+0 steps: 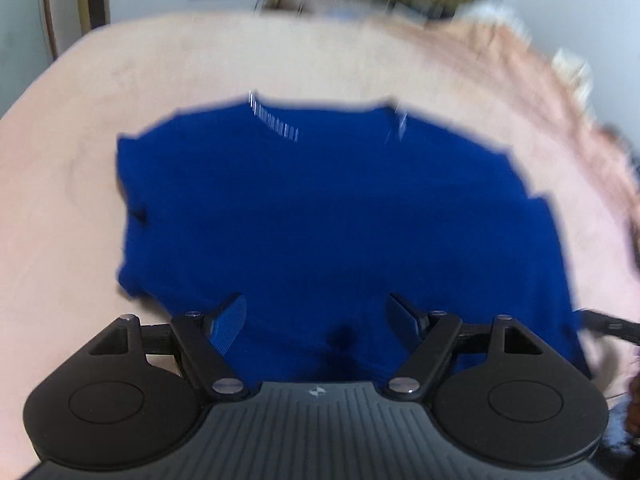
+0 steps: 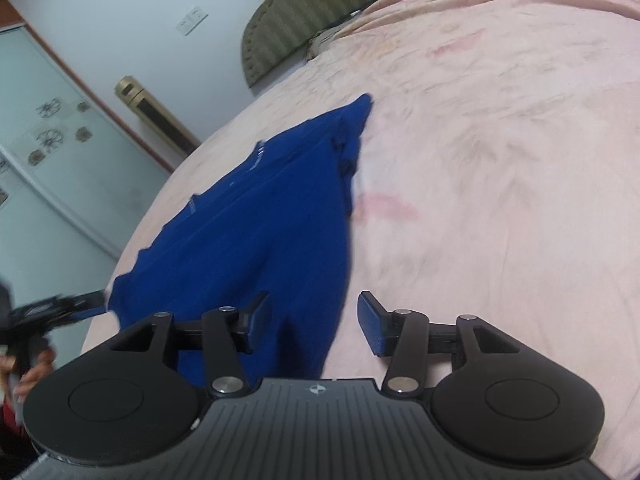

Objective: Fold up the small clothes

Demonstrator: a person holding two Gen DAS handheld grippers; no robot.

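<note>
So the royal-blue knit garment (image 1: pixel 328 216) is lying flat on the pale pink bedsheet (image 1: pixel 100 128) of the bed, with a white printed strip near its far edge. The left wrist view is pretty smeared, so finer details are lost there.

The left claw (image 1: pixel 318 320) is hovering right over the near edge of the blue fabric with its jaws standing wide apart, and nothing is pinched between the blue pads (image 1: pixel 232 324). The cloth is just sitting underneath.

The right claw (image 2: pixel 314 320) is standing open too, a bit narrower. Its left pad is over the garment's near corner, while the right pad (image 2: pixel 370 328) is over bare sheet, so the garment's edge is running between them, ungripped.

From the right wrist view you can also see the other gripper at the far left edge, just beside the garment's corner, plus an olive striped padded headboard (image 2: pixel 304 12) and a gold standing unit (image 2: pixel 152 116) by the wall.
</note>
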